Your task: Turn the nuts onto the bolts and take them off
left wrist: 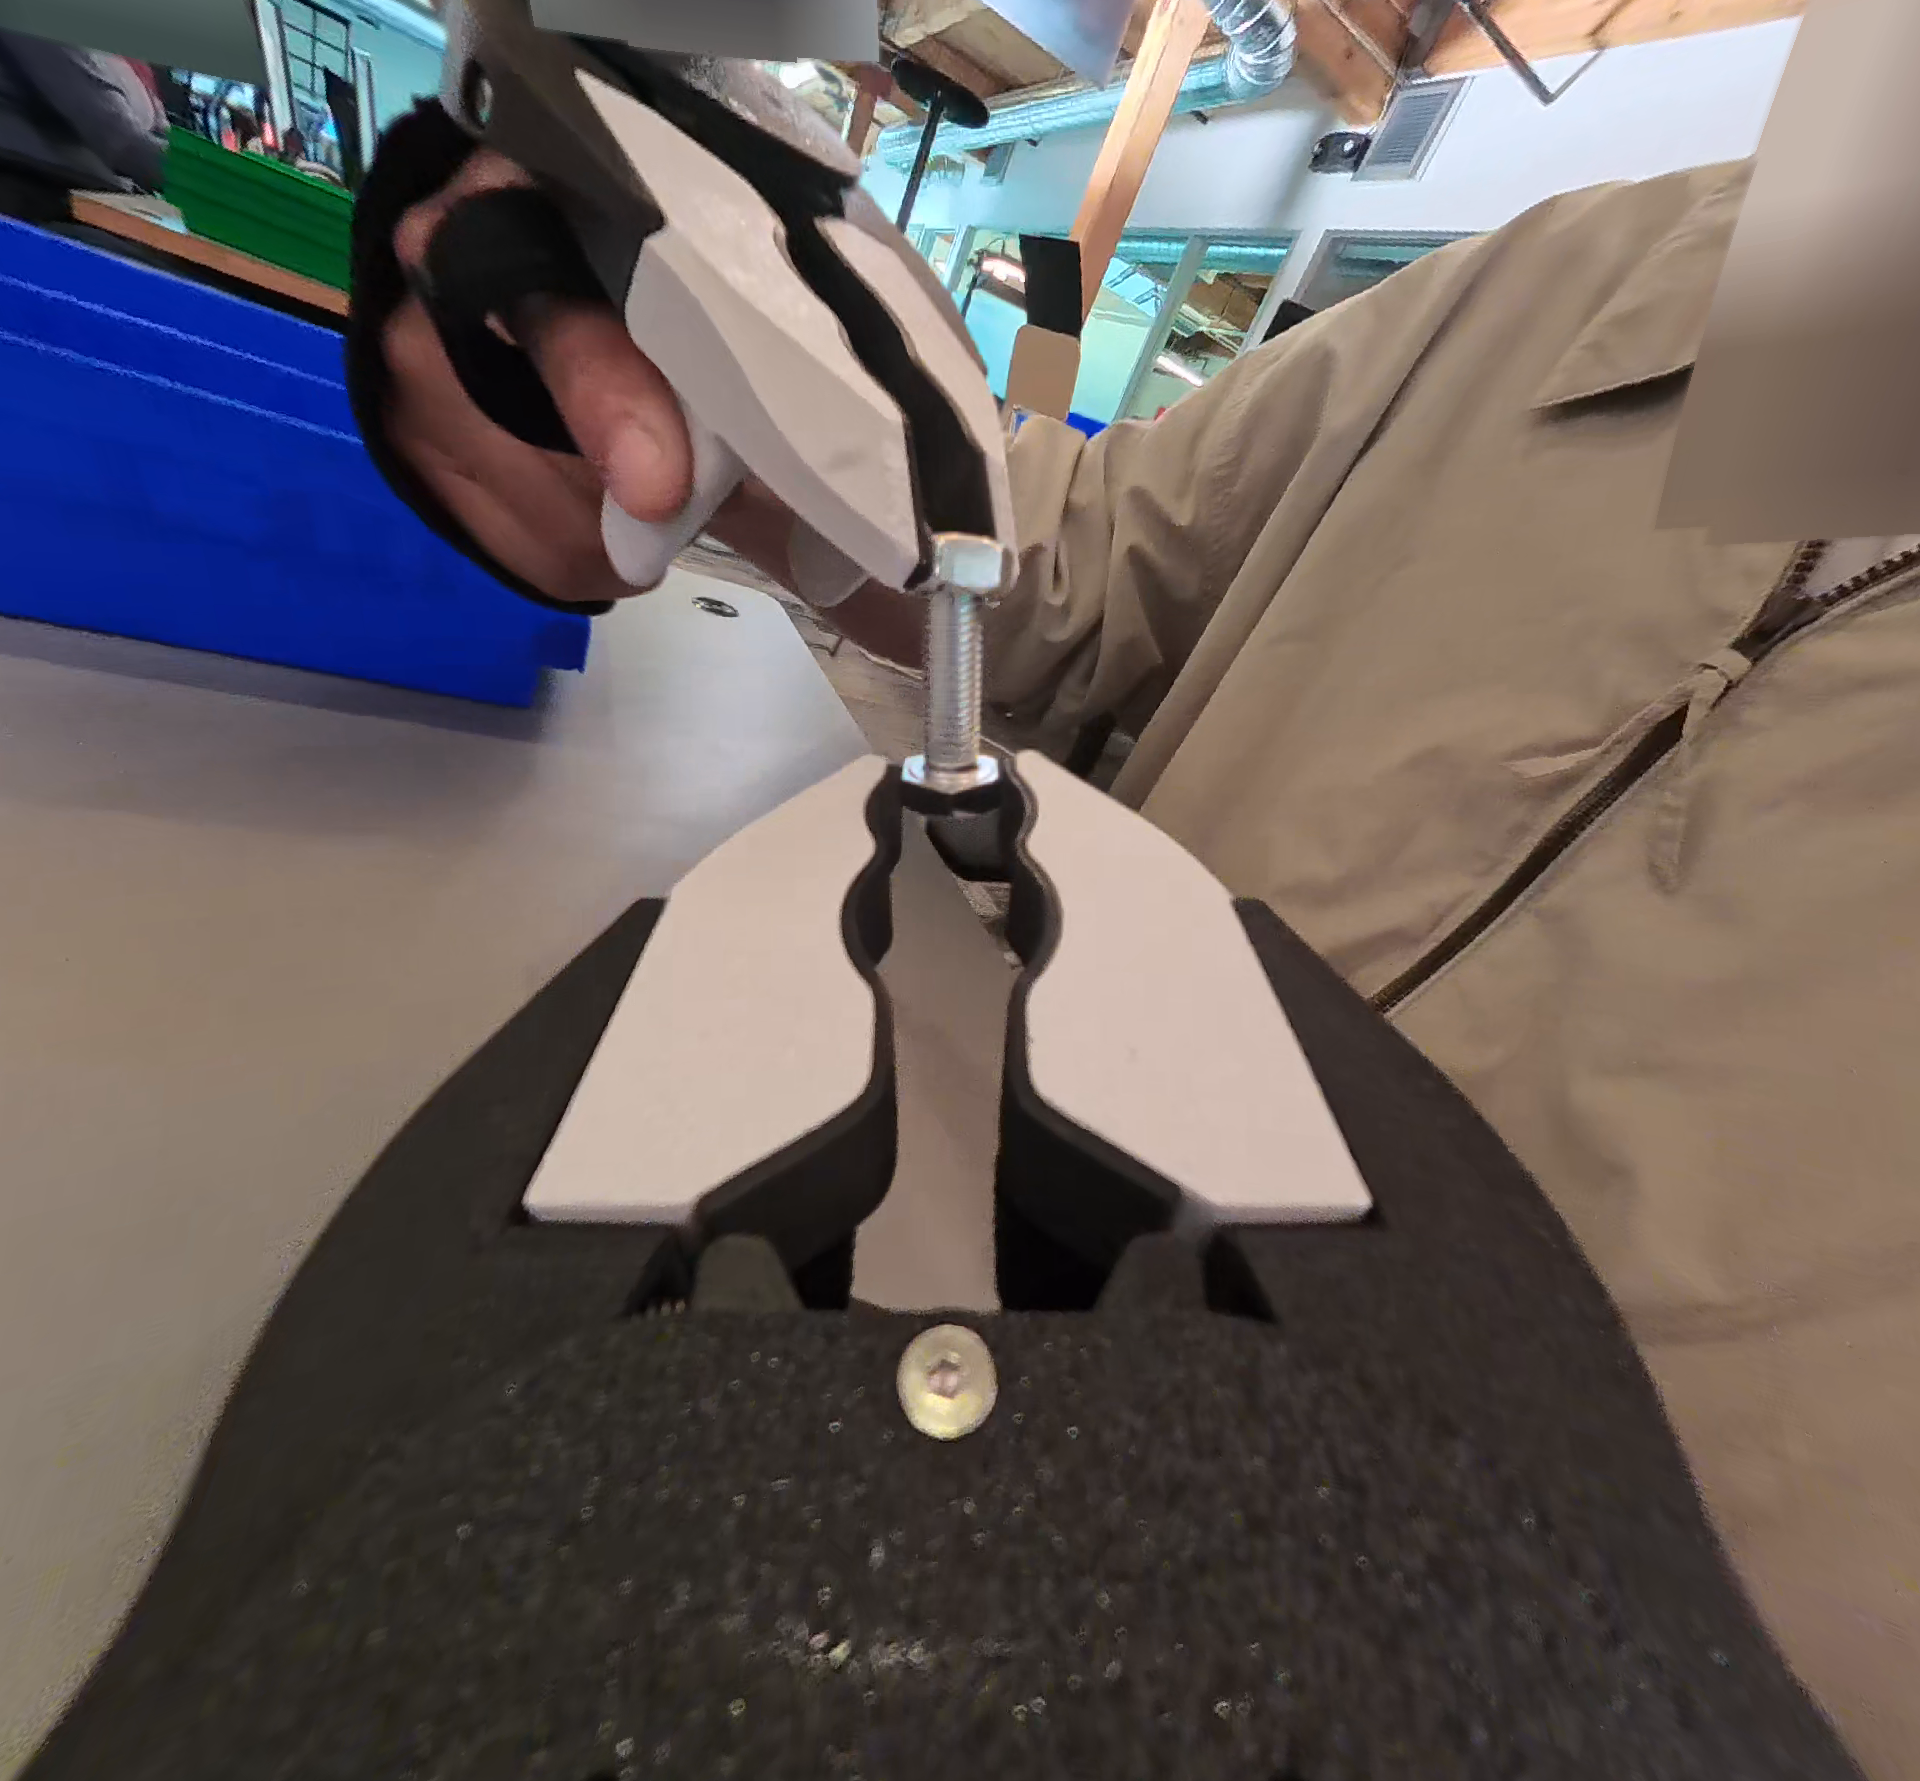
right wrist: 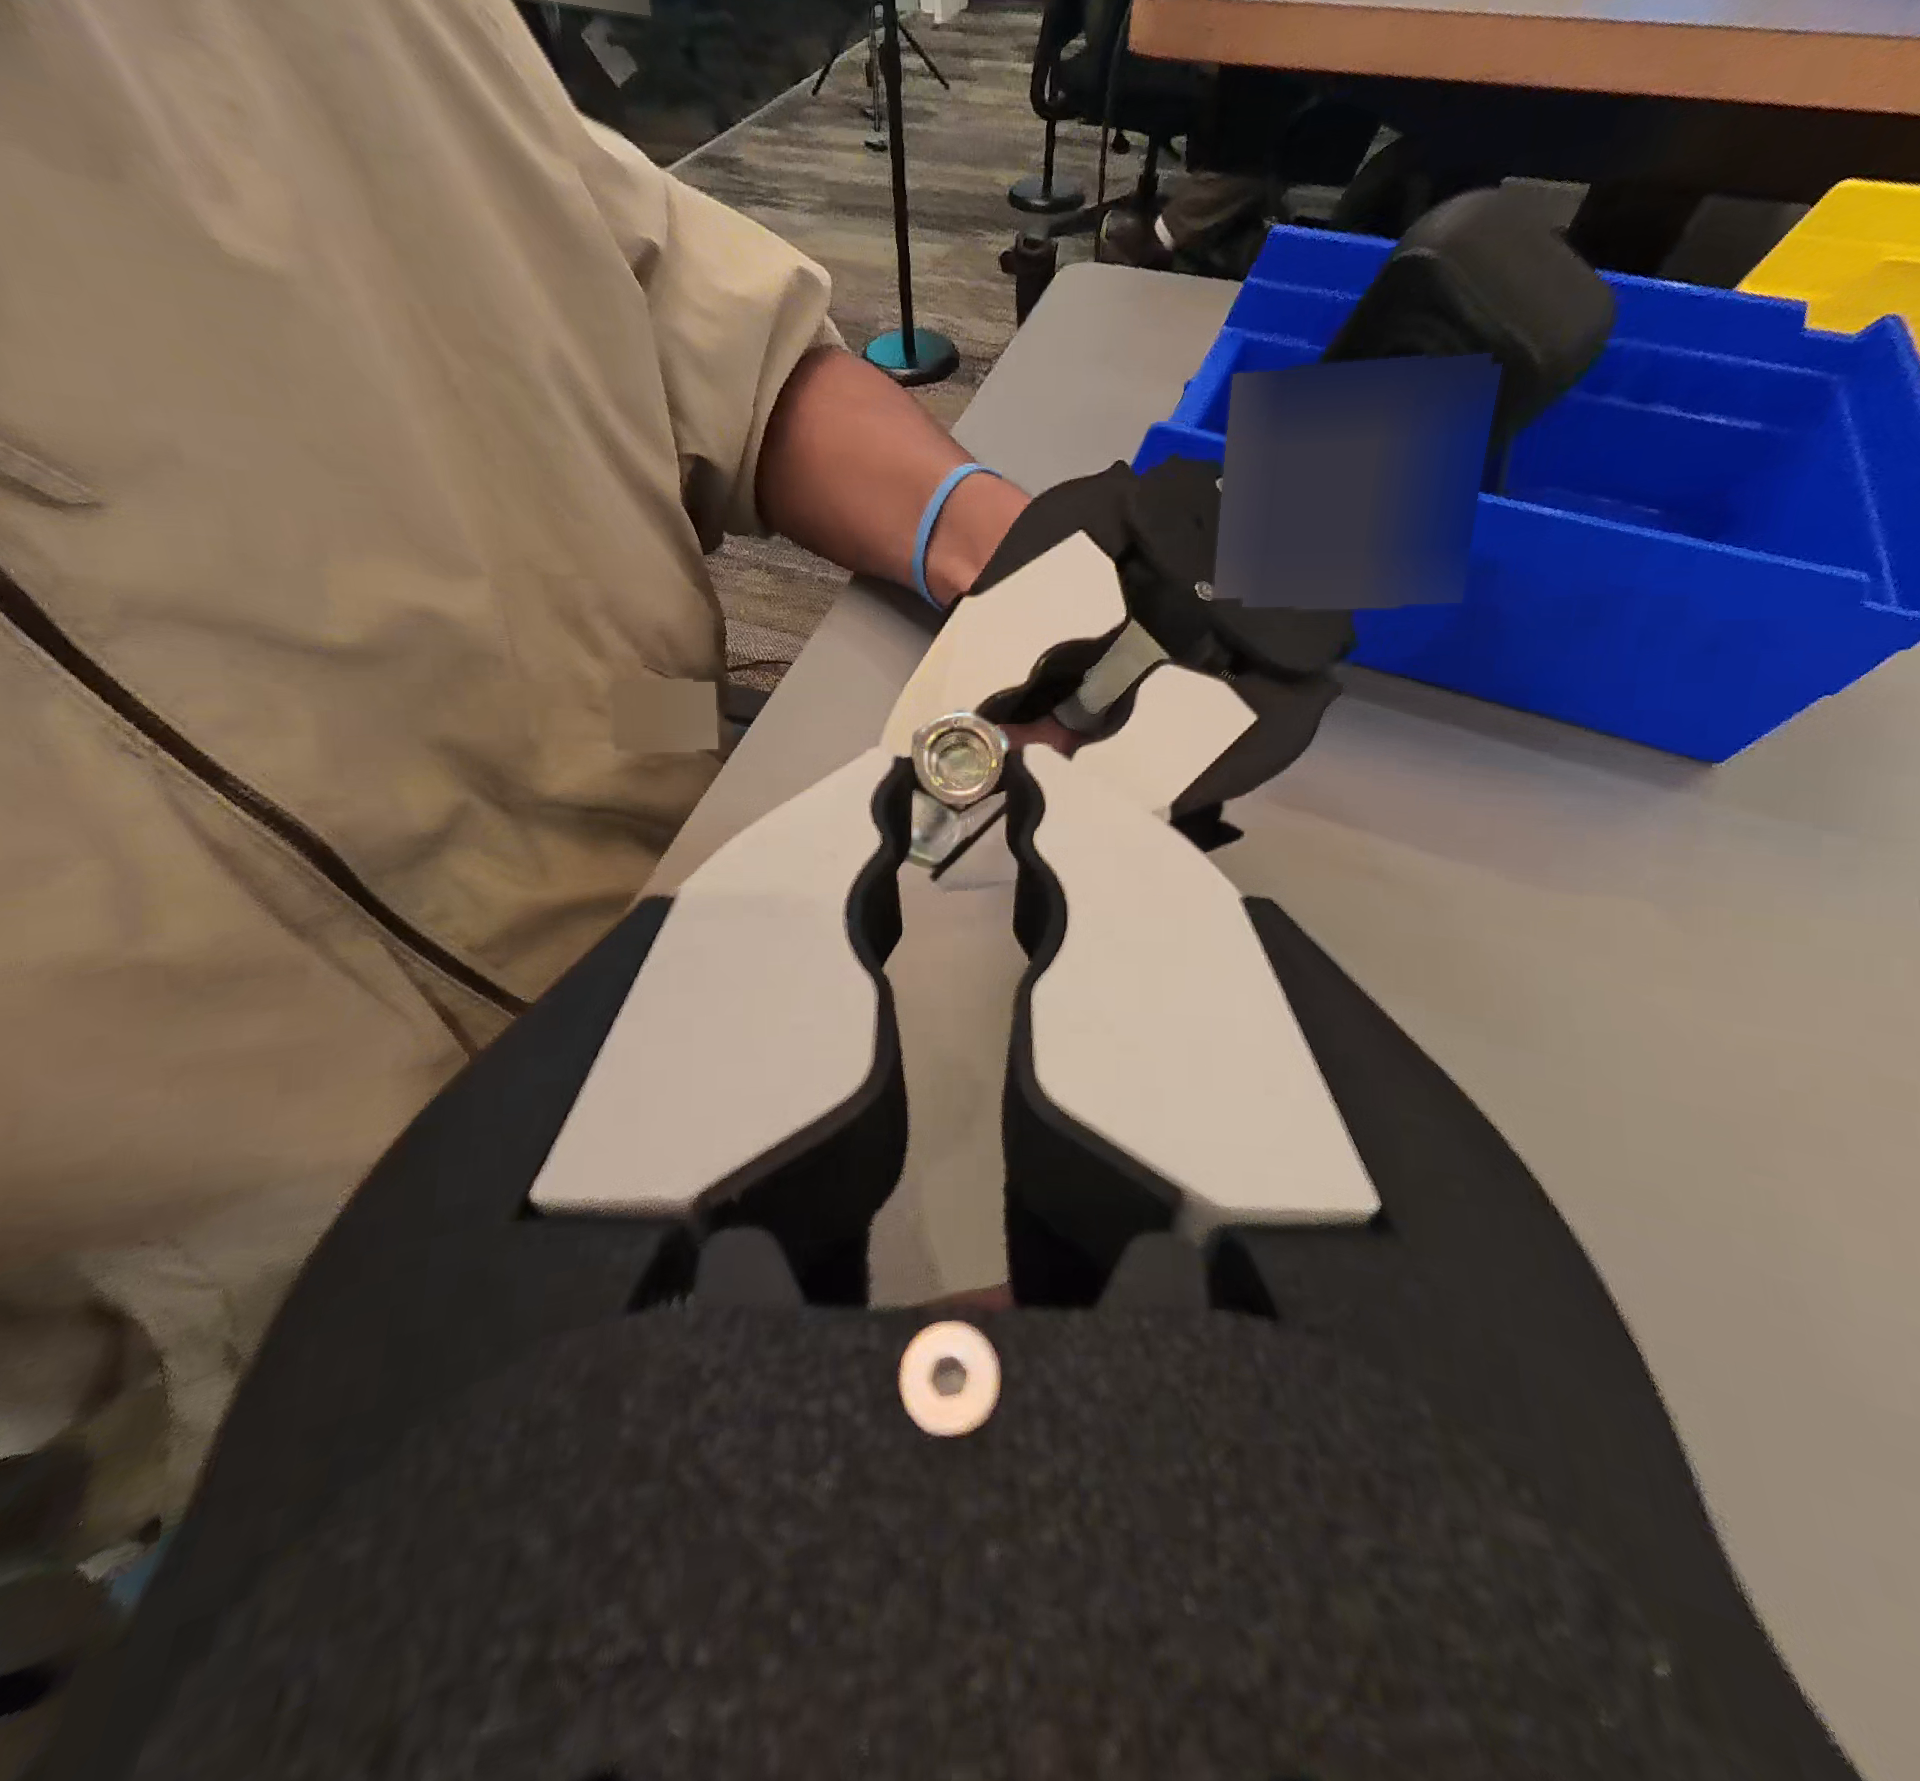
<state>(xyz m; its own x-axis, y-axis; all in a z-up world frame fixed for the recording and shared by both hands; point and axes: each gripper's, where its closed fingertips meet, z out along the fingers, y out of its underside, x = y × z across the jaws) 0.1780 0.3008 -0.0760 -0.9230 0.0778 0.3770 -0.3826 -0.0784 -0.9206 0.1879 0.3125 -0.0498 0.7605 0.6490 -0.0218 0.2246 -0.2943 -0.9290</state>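
In the left wrist view my left gripper (left wrist: 951, 788) is shut on a silver nut (left wrist: 951, 775) at its fingertips. A silver bolt (left wrist: 951, 671) stands upright with its threaded end in the nut. My right gripper (left wrist: 966, 555) comes down from above and is shut on the bolt's hex head. In the right wrist view my right gripper (right wrist: 956, 777) pinches the bolt head (right wrist: 958, 757), seen end-on. The left gripper (right wrist: 997, 708) shows just behind it. Both are held above the grey table (right wrist: 1455, 952).
A blue bin (right wrist: 1683, 568) stands on the table past the grippers, and also shows in the left wrist view (left wrist: 208, 443). A yellow bin (right wrist: 1849, 256) is behind it. The person's tan jacket (left wrist: 1455, 640) fills one side. A small metal part (left wrist: 712, 605) lies on the table. Less than 4 cm separates the two grippers' tips.
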